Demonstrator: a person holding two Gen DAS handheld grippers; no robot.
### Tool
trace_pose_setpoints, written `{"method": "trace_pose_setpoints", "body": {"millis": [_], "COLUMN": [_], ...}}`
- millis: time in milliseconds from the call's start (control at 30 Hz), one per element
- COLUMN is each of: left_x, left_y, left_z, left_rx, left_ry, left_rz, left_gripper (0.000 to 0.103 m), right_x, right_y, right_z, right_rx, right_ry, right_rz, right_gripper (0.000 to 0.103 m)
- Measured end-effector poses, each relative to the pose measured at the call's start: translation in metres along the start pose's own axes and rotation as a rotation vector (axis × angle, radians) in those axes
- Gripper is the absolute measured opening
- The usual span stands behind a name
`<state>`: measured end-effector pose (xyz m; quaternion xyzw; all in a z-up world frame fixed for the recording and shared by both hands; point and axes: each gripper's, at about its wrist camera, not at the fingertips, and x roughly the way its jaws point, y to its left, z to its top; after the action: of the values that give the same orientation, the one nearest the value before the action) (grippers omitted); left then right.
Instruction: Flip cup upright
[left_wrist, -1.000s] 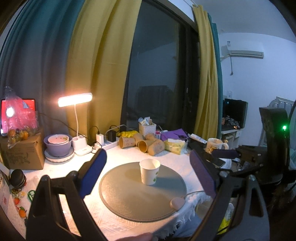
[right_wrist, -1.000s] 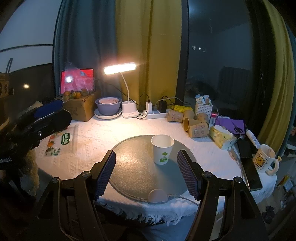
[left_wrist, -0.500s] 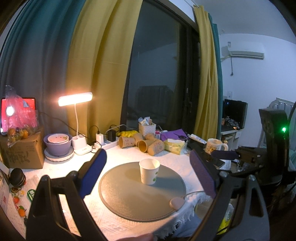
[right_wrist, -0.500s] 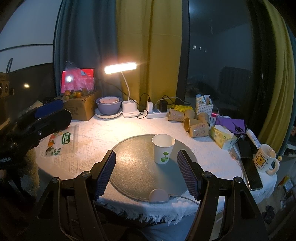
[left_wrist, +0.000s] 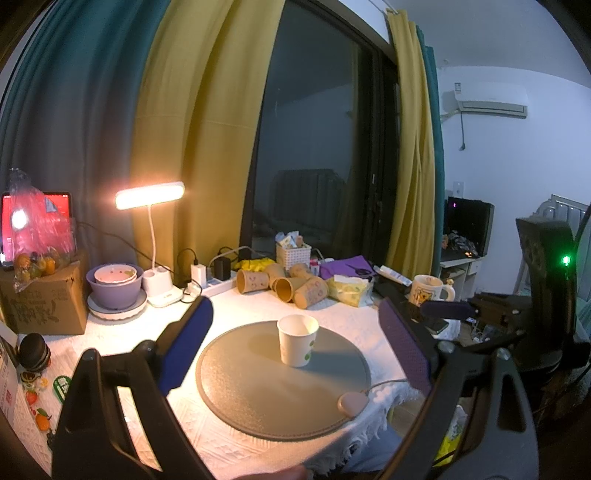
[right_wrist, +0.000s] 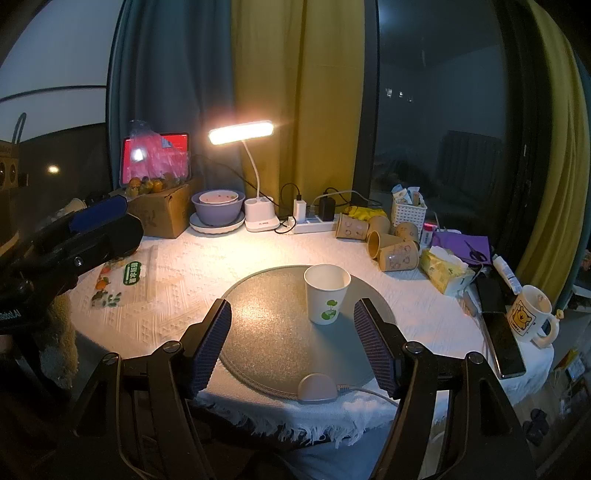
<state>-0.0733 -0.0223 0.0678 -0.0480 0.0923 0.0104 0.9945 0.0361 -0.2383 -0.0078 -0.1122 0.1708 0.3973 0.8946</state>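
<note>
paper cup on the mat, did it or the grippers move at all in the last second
Nothing visibly changed. The white paper cup stands upright, mouth up, on the round grey mat, just as a second ago. The left gripper and the right gripper are both open, short of the cup and touching nothing, as before.

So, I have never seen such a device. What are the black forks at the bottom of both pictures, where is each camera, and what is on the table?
Each fork is a hand-held gripper with two fingers; a person carries one in each hand, and a camera on each looks forward along its fingers. One picture comes from the left gripper, the other from the right gripper. Both are open and hold nothing. On the round grey mat stands a white paper cup, upright, its mouth facing up. Behind it lie brown paper cups on their sides, beside a lit desk lamp and a yellow mug.
</note>
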Motion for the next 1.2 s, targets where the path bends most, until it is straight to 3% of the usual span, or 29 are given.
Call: {"method": "trace_pose_setpoints", "body": {"millis": [1200], "left_x": [-0.0016], "left_y": [-0.0078], "left_z": [-0.0044], "left_rx": [-0.003], "left_ry": [0.013], "left_rz": [0.000], "left_gripper": [0.092], "right_x": [0.0010], "right_y": [-0.0006], "right_z": [0.0014], "right_rx": [0.002], "right_ry": [0.002], "right_rz": [0.001], "right_gripper": [0.072]}}
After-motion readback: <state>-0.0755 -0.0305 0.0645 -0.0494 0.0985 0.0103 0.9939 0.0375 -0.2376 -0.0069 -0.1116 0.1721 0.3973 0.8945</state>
